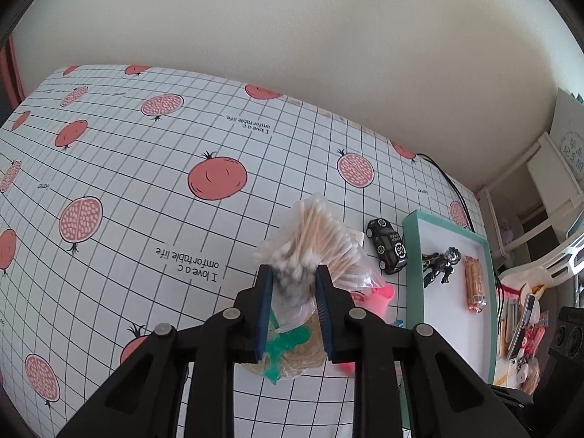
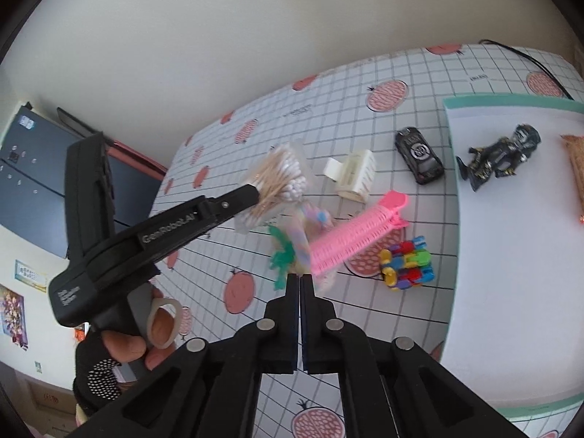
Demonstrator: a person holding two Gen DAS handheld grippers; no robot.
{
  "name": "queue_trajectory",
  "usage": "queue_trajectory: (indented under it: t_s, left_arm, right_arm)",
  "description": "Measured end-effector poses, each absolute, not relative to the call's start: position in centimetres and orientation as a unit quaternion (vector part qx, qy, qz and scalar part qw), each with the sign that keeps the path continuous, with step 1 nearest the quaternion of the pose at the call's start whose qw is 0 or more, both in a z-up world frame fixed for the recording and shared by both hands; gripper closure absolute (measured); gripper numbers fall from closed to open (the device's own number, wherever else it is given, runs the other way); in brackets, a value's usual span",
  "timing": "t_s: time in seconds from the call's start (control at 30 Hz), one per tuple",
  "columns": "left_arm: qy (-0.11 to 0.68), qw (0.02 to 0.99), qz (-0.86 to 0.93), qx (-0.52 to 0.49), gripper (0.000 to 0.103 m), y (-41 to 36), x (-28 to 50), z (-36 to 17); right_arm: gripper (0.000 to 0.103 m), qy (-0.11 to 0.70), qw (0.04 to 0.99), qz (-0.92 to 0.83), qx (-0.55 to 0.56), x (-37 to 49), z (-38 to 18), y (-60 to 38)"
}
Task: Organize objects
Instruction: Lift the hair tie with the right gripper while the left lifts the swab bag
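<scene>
Left tool point(image 1: 294, 273) pinches a clear swab bag point(image 1: 310, 233), wooden sticks bunched; right tool point(image 2: 300, 281) pressed together, empty. Bag's lower end hidden.

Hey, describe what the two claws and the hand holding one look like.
Both claws, left and right, are black plastic with blue finger pads and silver pivot rivets. The left one carries white lettering along its side. The hand wears a black fingerless glove with white grip dots.

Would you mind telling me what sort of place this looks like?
Probably a room in a home: a table under a pomegranate-print cloth, small toys like a black toy car beside a teal-rimmed tray, and posters on the wall.
</scene>
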State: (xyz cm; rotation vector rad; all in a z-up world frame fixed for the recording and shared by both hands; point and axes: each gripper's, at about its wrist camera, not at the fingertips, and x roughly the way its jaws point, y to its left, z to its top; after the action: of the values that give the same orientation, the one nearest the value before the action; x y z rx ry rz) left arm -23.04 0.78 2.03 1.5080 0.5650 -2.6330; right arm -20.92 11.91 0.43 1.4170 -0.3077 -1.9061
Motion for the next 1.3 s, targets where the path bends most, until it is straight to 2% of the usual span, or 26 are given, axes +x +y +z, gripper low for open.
queue_trajectory:
  t_s: [0.7, 0.8, 0.87, 0.9, 1.3]
  left_arm:
    - [0.188, 0.056, -0.851, 0.488, 0.079, -0.5, -22.5, 2.0]
    - [0.190, 0.057, -0.851, 0.487, 0.079, -0.7, -22.4, 2.1]
    - [0.188, 0.059, -0.851, 0.487, 0.079, -0.7, -22.4, 2.1]
    - [0.188, 0.060, -0.851, 0.487, 0.079, -0.8, -22.3, 2.1]
    - [0.196, 0.061, -0.848, 0.488, 0.079, -1.2, -22.2, 1.9]
  right_arm:
    - [0.098, -0.076, 0.312, -0.757, 0.570, -21.7, -1.3, 12.4]
    - [0.094, -0.072, 0.306, -0.756, 0.575, -21.7, -1.7, 12.3]
    - [0.079, -0.063, 0.306, -0.754, 0.578, -21.7, -2.0, 12.2]
    - [0.076, -0.060, 0.305, -0.754, 0.578, -21.6, -2.1, 12.1]
    - [0.075, -0.016, 0.306, -0.743, 0.595, -21.4, -3.5, 10.1]
